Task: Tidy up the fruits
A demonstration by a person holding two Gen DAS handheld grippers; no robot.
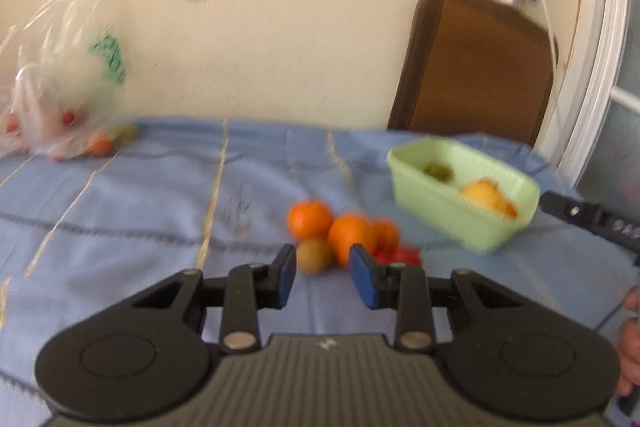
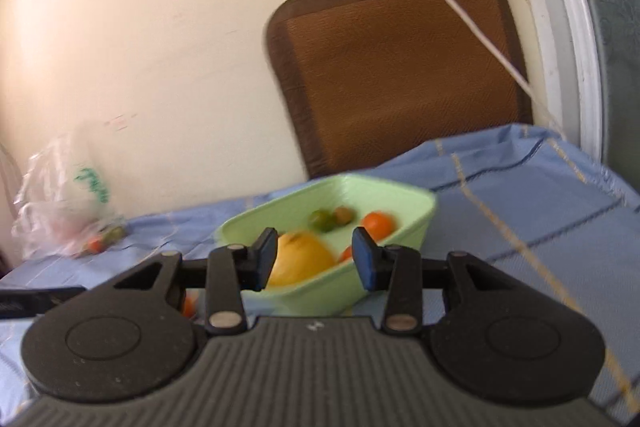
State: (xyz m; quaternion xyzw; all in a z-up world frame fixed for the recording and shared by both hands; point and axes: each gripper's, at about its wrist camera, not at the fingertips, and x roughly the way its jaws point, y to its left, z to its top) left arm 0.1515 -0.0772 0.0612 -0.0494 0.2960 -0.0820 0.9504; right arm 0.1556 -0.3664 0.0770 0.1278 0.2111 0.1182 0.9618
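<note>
A: Writing checked first. Green print is seen on the clear plastic bag (image 1: 60,83) at the far left by the wall; it is too blurred to be read. Small pink marks on the wall (image 1: 280,27) are noted, also unreadable. White lettering on the black bar at the right edge of the left view cannot be made out.

B: Containers?

A: One pale green tray (image 2: 384,247) is recorded on the blue cloth (image 1: 140,207), right of centre, in front of the brown chair back (image 2: 400,67). Inside it: a large yellow fruit (image 2: 300,259), a green fruit (image 2: 322,220), a small brownish one beside that, and an orange fruit (image 2: 378,225). The bag holds small red and orange fruits, with a few lying just beside it.

B: Loose fruit?

A: A cluster is seen near the tray's left: three oranges (image 1: 352,233) touching, a small brownish-green fruit (image 1: 314,255) and something red (image 1: 404,255) behind the right pad.

B: Tools?

A: The left gripper (image 1: 323,277) is seen just short of the cluster, a gap between its blue pads, nothing grasped. The right gripper (image 2: 314,259) is released too, jaws apart, empty, pointed at the tray.
</note>
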